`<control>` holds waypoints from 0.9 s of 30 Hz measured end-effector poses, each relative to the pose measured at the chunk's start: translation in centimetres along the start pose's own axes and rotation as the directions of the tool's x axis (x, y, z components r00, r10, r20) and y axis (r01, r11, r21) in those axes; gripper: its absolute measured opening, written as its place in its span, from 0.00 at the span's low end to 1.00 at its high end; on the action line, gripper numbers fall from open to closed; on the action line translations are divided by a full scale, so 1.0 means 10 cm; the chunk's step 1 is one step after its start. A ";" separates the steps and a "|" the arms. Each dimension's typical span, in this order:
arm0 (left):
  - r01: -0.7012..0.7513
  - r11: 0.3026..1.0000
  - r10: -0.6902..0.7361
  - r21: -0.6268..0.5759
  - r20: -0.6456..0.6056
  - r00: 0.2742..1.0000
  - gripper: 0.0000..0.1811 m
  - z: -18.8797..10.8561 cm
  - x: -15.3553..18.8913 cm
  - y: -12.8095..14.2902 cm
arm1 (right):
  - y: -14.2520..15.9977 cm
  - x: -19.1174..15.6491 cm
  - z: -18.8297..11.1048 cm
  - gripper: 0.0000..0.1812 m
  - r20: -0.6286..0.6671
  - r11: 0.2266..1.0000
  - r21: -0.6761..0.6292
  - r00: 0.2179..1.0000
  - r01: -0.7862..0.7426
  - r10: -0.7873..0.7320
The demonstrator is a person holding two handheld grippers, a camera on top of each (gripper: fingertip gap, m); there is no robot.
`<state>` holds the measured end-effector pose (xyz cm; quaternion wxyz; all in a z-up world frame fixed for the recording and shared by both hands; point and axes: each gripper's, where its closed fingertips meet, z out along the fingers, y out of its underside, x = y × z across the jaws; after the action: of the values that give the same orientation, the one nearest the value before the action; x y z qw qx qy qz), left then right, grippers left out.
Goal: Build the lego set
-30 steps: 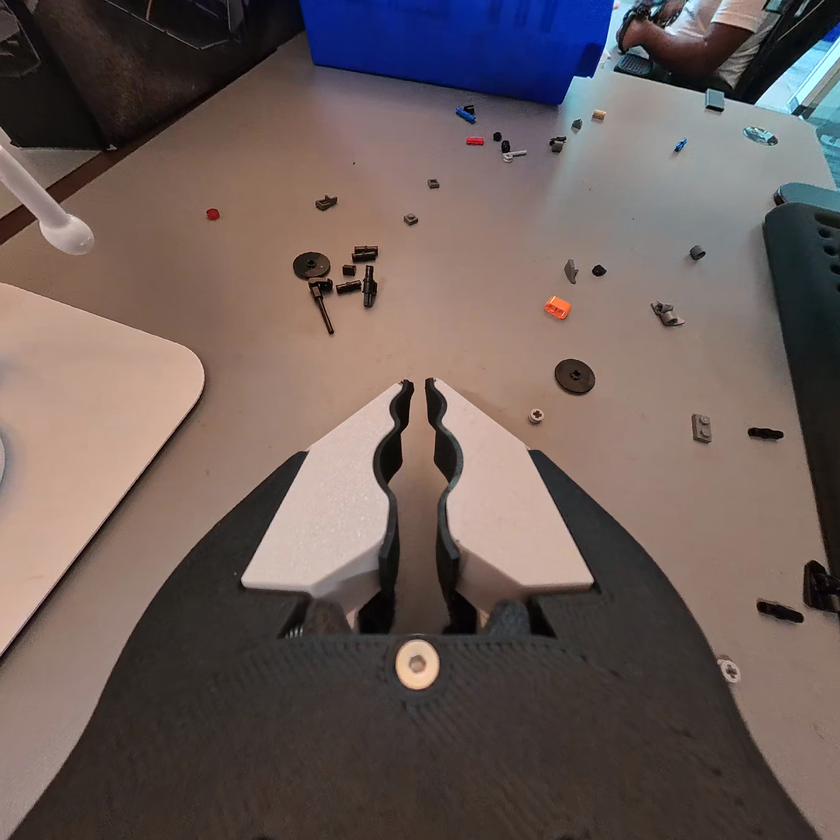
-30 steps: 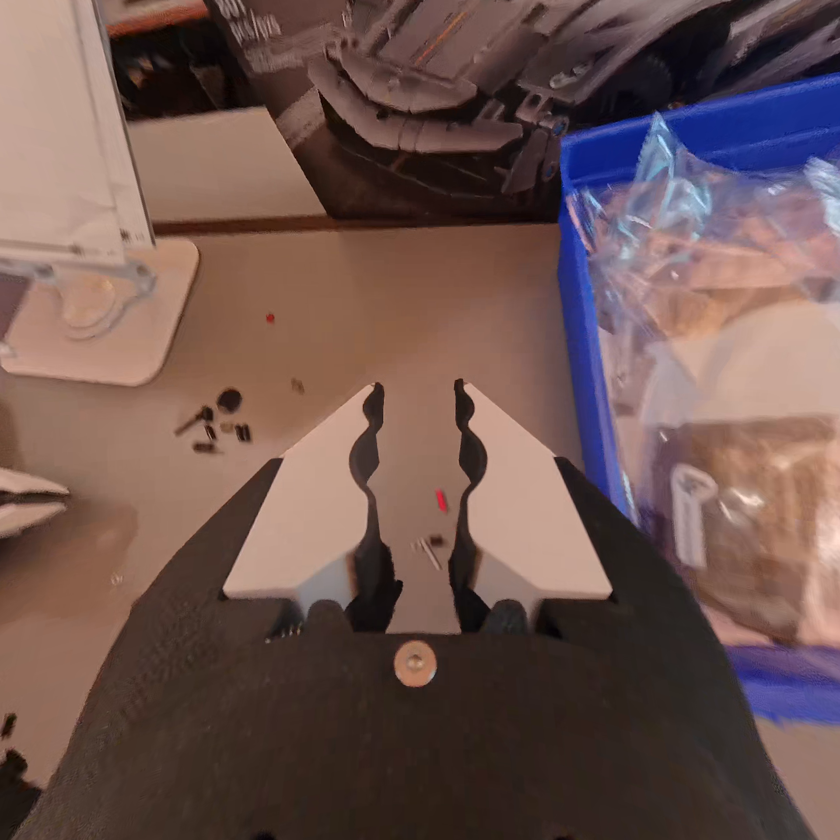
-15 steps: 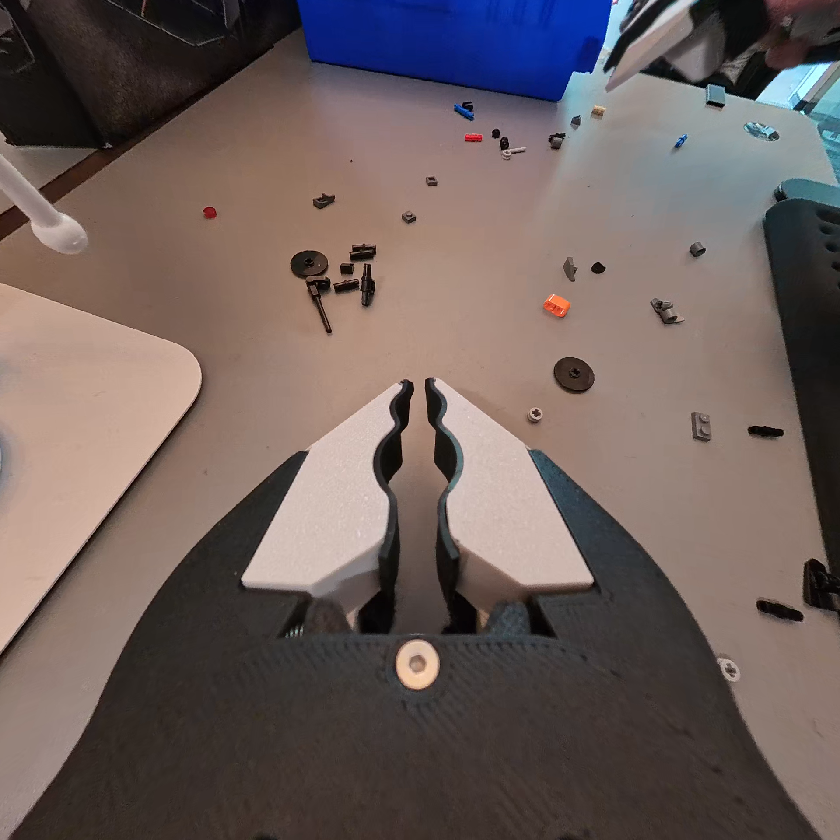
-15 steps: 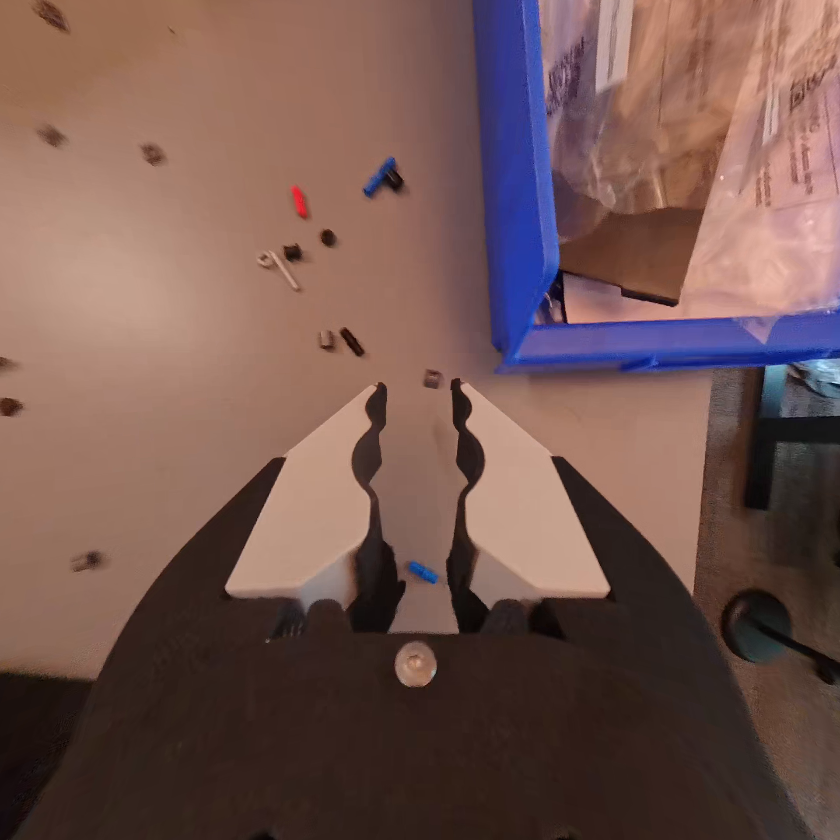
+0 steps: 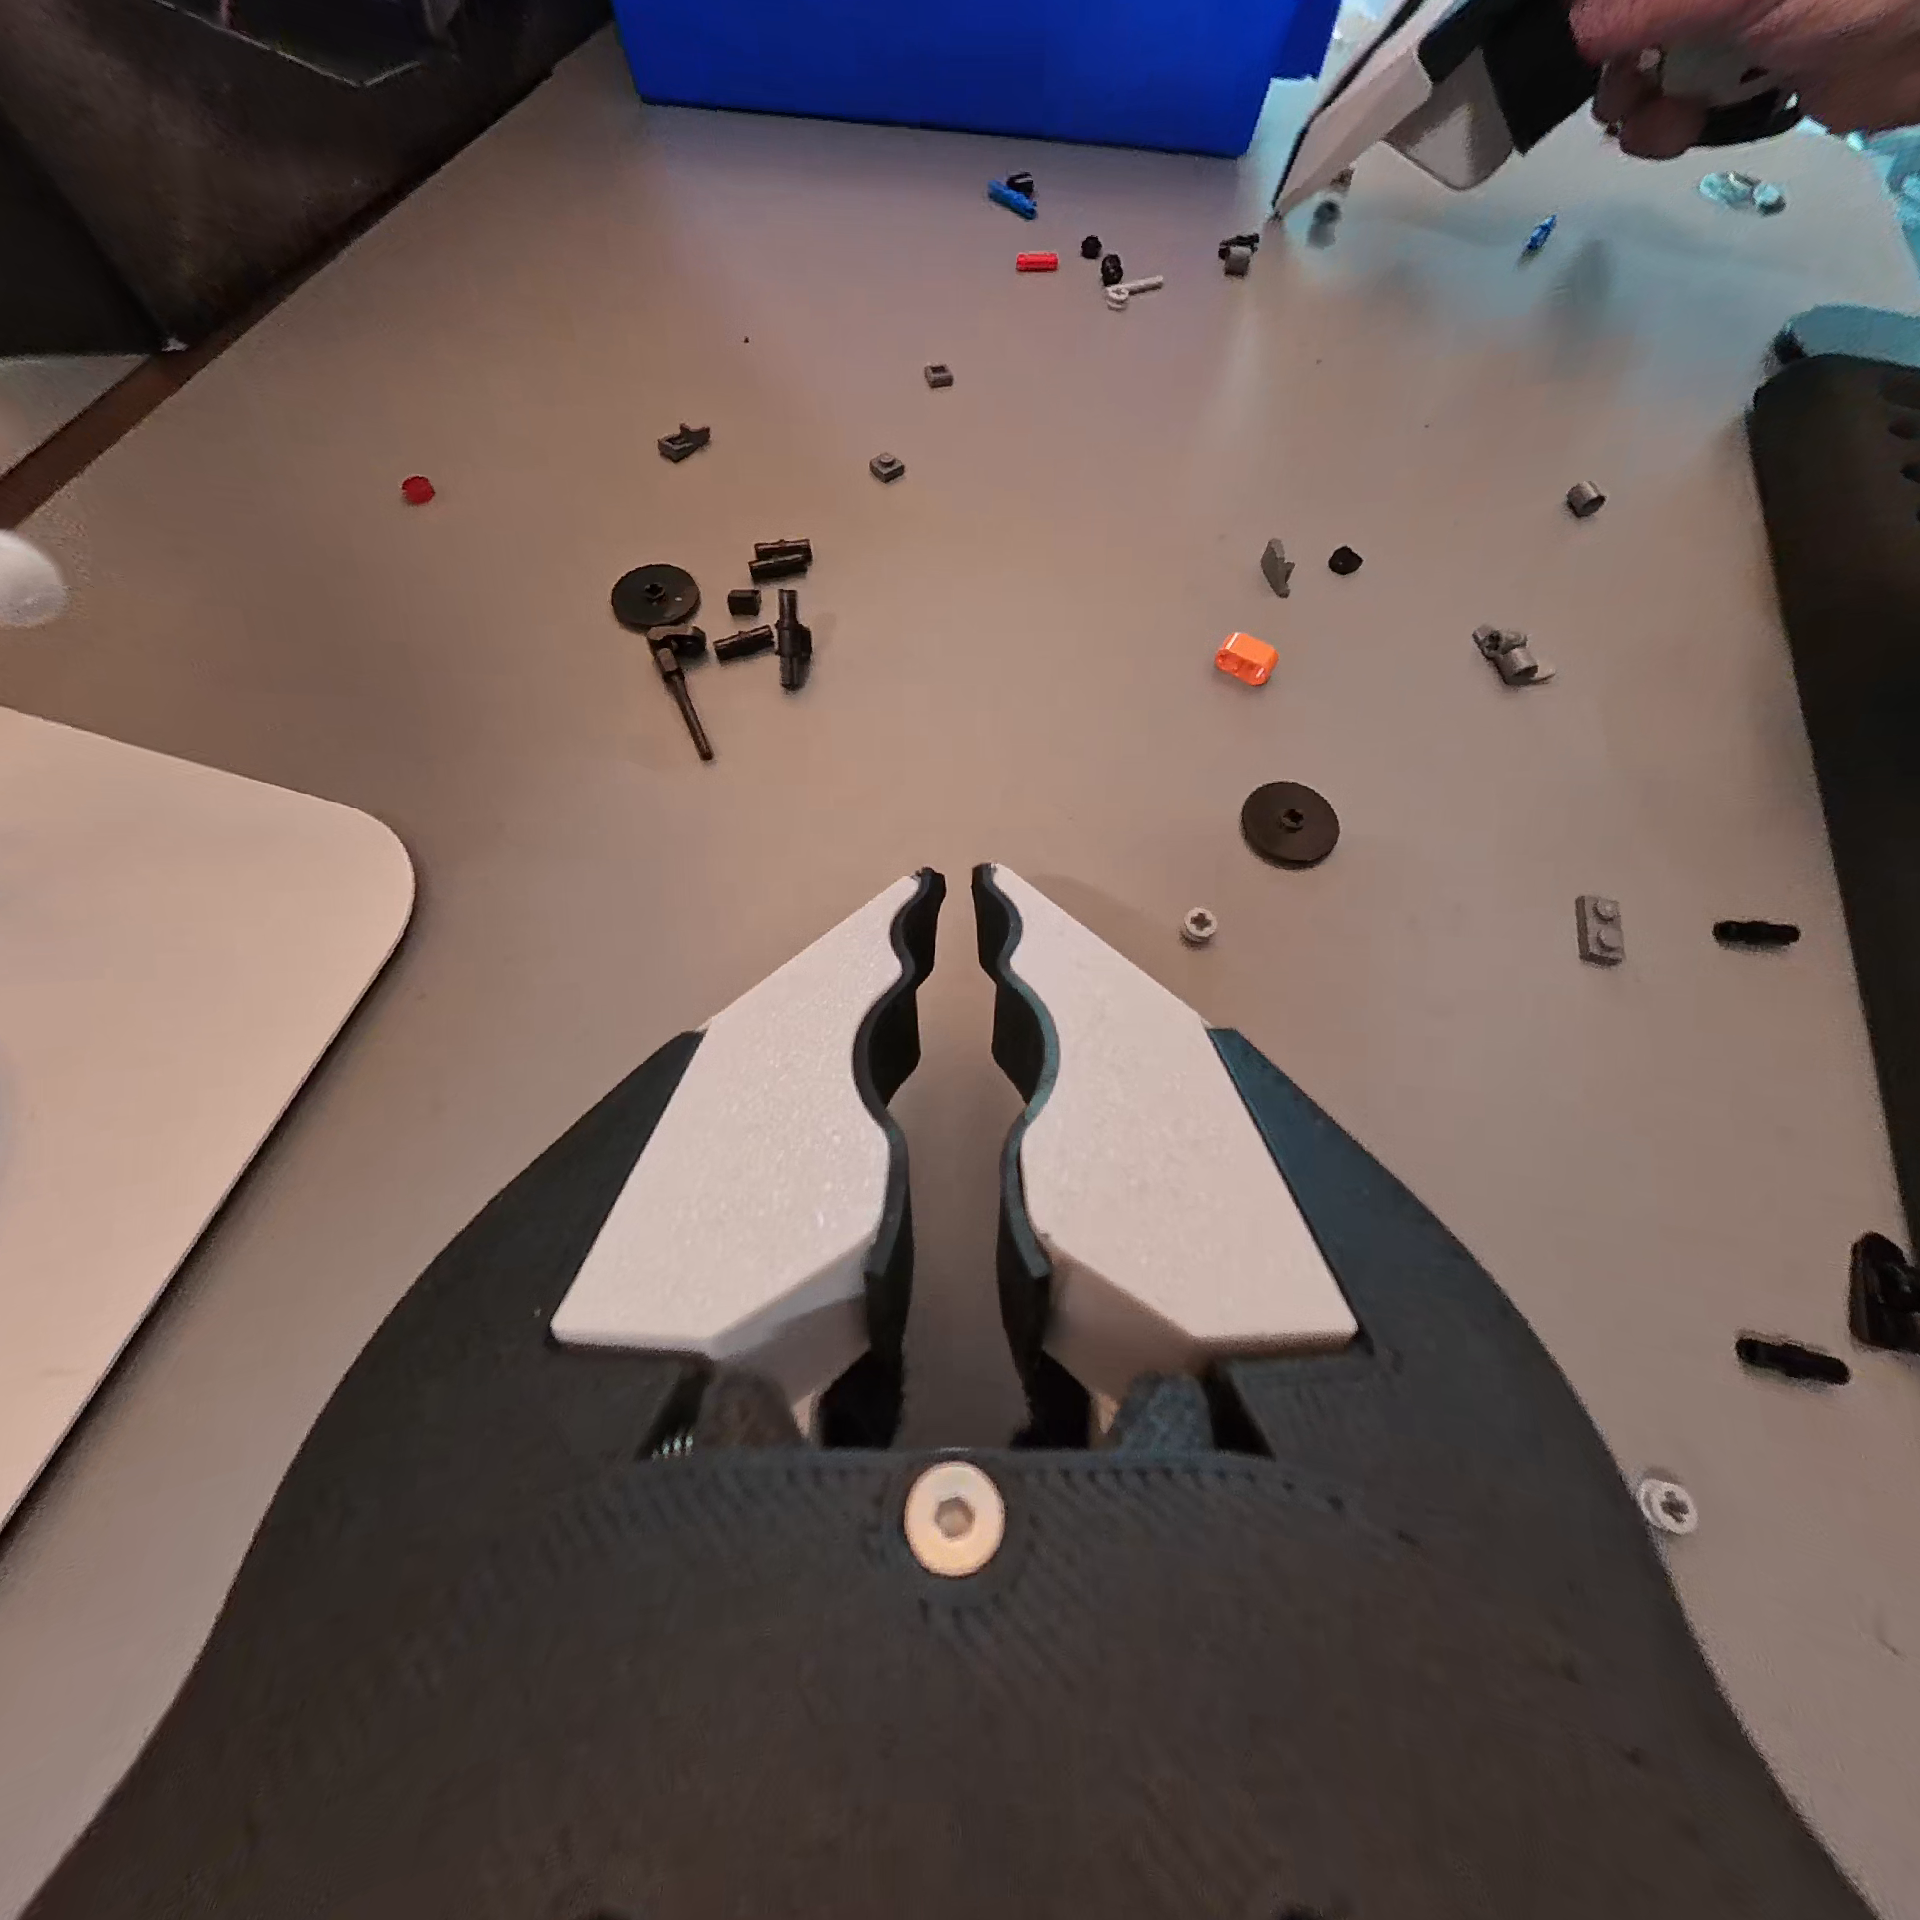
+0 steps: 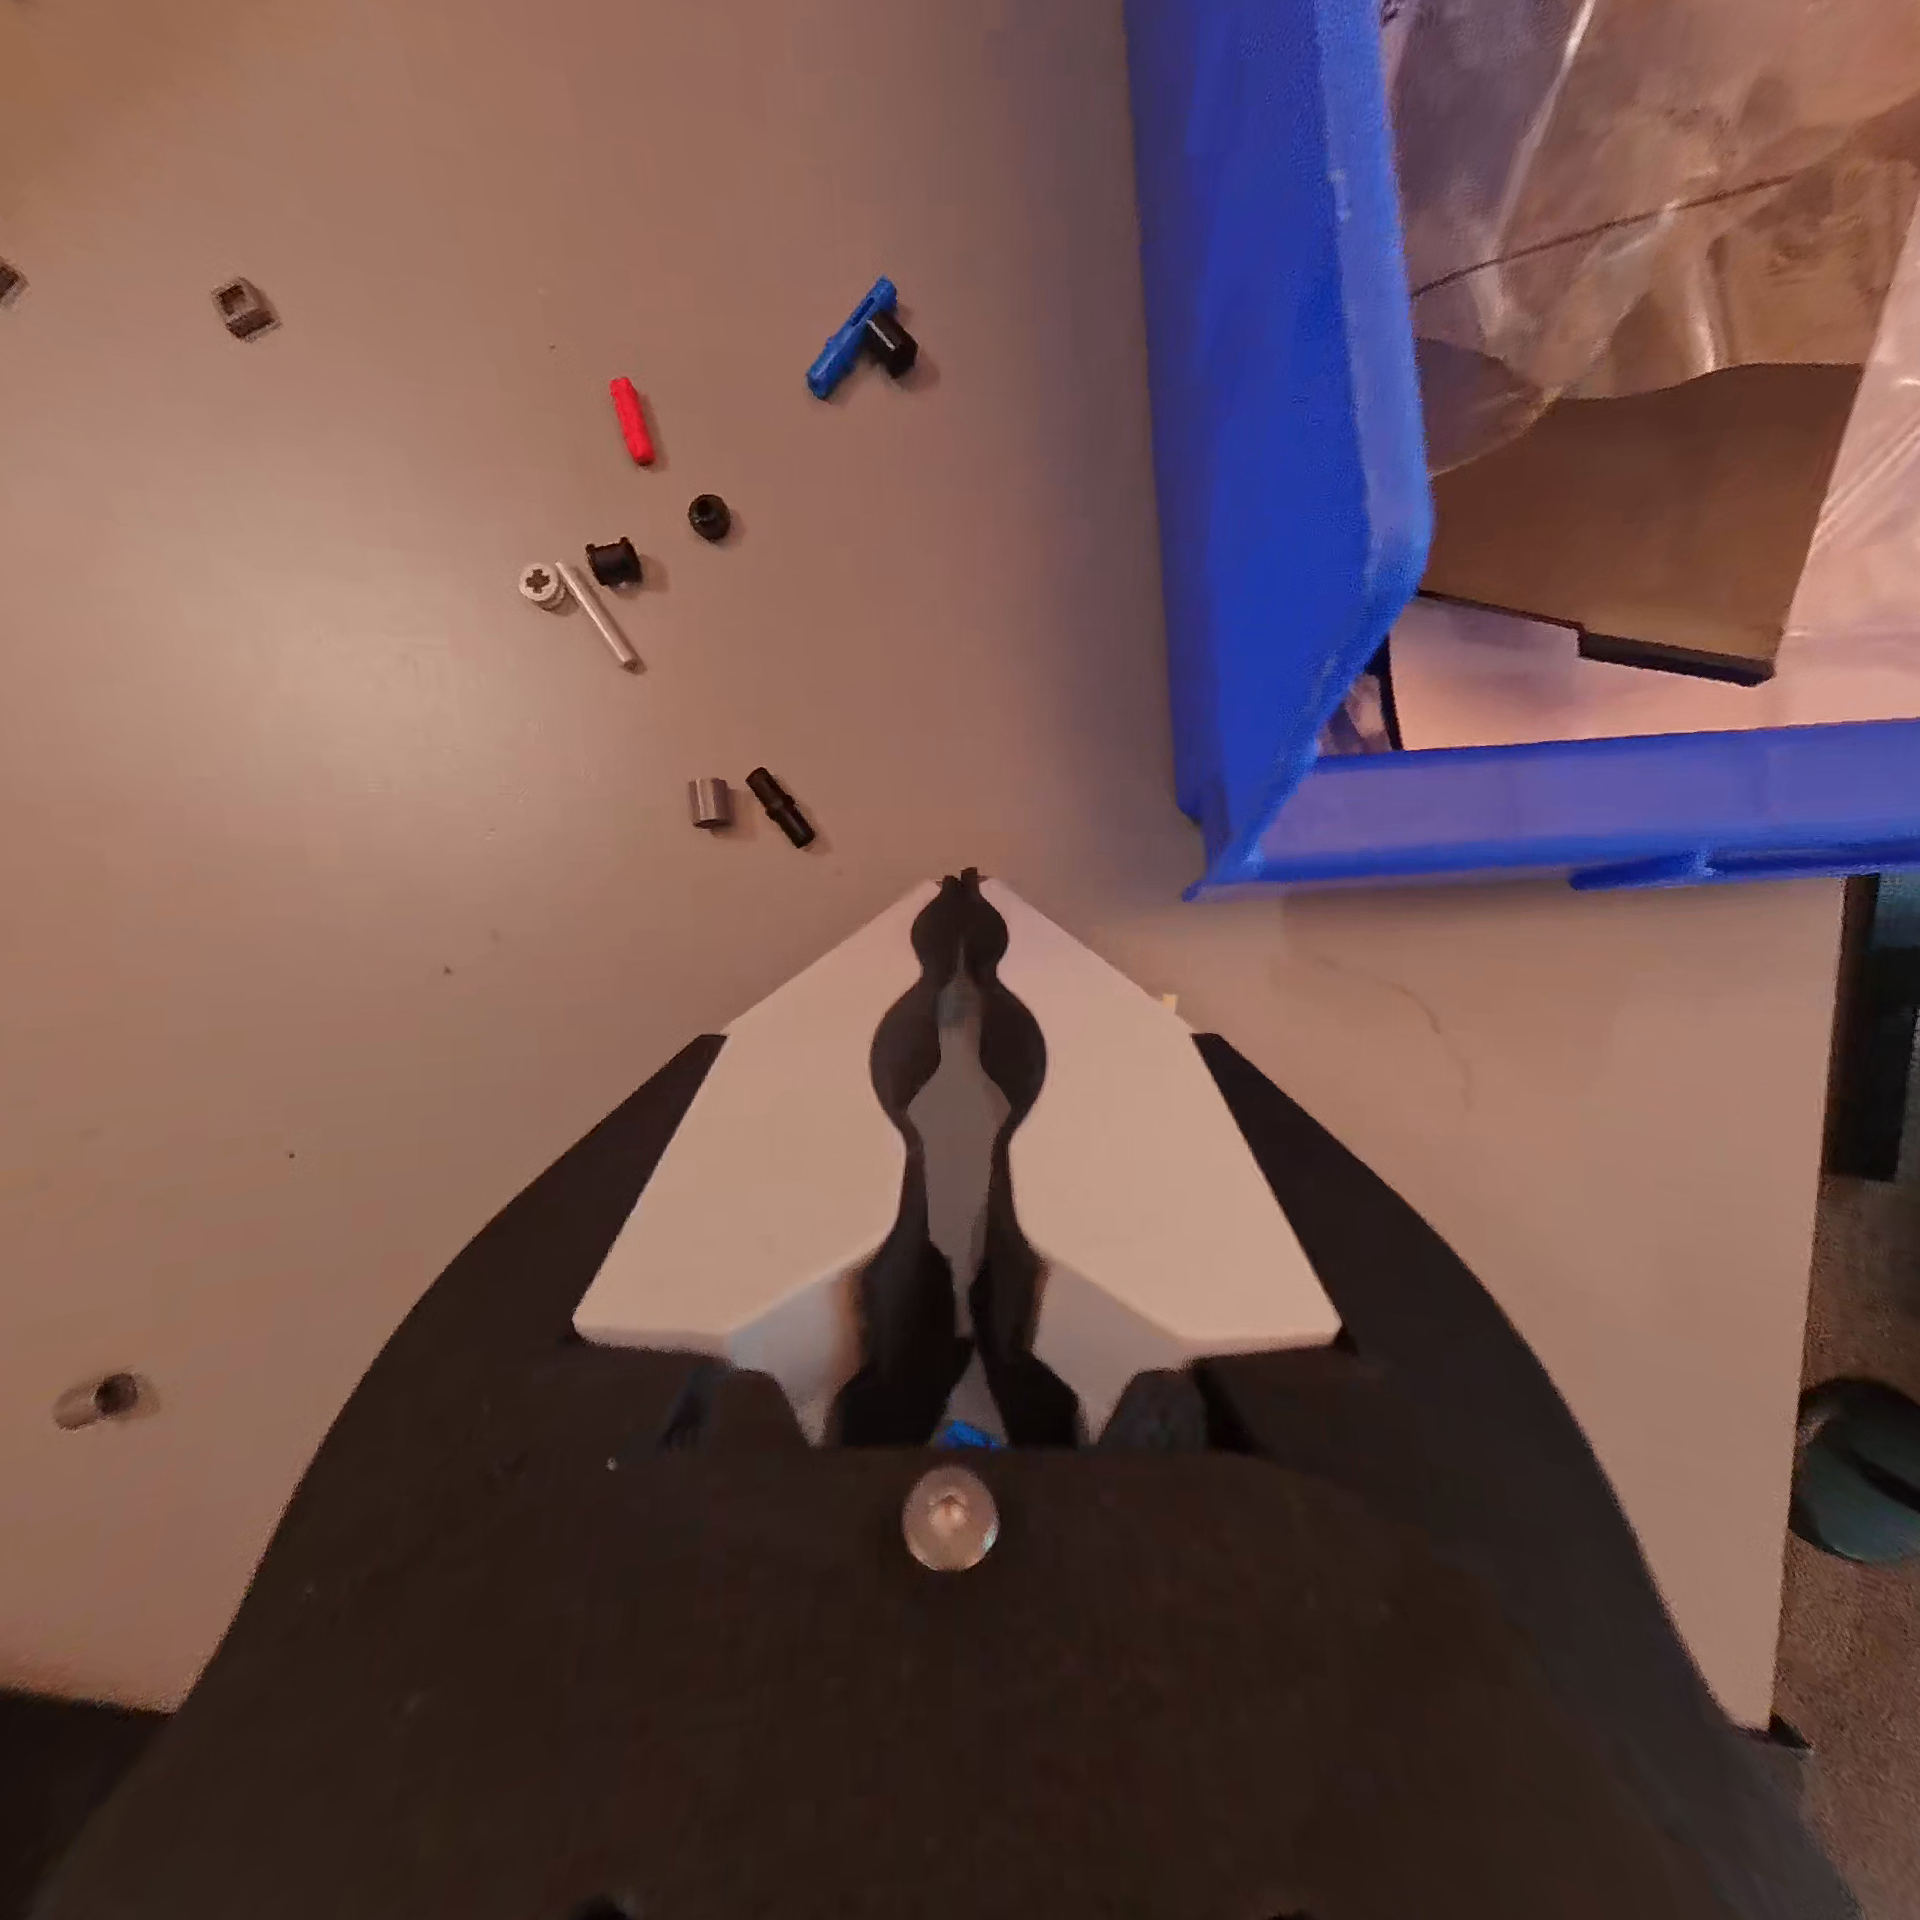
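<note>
Loose lego pieces lie scattered on the grey table [image 5: 1039,499]. My left gripper [image 5: 958,883] hovers low over a bare patch, with only a thin slit between its fingertips and nothing in them. An orange piece [image 5: 1245,659] and a black disc [image 5: 1289,823] lie ahead to its right. My right gripper [image 6: 961,881] is shut, tips touching, down at the table beside the blue bin's corner [image 6: 1226,873]. A grey sleeve [image 6: 711,803] and a black pin [image 6: 779,806] lie just ahead to its left. It also shows in the left wrist view [image 5: 1288,203], held by a hand [image 5: 1714,62].
The blue bin [image 6: 1288,416] holds plastic bags. A red pin [image 6: 632,418] and a blue pin [image 6: 850,338] lie farther out. A white pad [image 5: 156,987] is at the left, a black perforated object [image 5: 1849,727] at the right. The table edge [image 6: 1829,1247] is close on the right. The grippers' ends are close to 35 cm from one another. From the left gripper's tips to the black disc [image 5: 1289,823] is close to 9 cm. The left tips stand about 12 cm off the orange piece [image 5: 1245,659].
My right gripper swung from the bin down to the table by its corner and closed its jaws where a small grey piece lay at its tips. My left gripper stayed put.
</note>
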<state>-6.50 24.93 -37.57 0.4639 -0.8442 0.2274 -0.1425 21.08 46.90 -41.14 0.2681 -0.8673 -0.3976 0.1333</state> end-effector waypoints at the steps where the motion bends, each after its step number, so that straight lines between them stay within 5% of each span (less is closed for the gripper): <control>1: -0.013 1.000 0.013 -0.008 -0.004 1.000 0.02 0.01 0.02 0.01 | 0.00 -0.04 0.00 0.00 0.016 1.000 0.000 1.000 0.007 -0.007; 8: -0.087 0.995 0.086 -0.052 -0.029 0.996 0.03 0.09 0.16 0.04 | -0.12 -0.36 -0.11 0.00 0.091 0.996 0.056 0.993 0.067 -0.072; 14: -0.090 0.995 0.089 -0.052 -0.025 0.996 0.03 0.07 0.15 0.04 | -0.13 -0.56 -0.37 0.14 0.192 0.989 0.105 0.974 0.099 -0.118; 27: -0.181 0.968 0.189 -0.175 0.024 0.982 0.11 0.23 0.21 0.19 | 0.14 -0.58 -0.43 0.20 0.140 0.958 0.101 0.950 0.267 -0.280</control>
<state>-4.15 24.59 -40.29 0.4053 -0.8589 0.3071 -0.0612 20.06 40.17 -38.27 0.2877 -0.7794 -0.5277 0.1770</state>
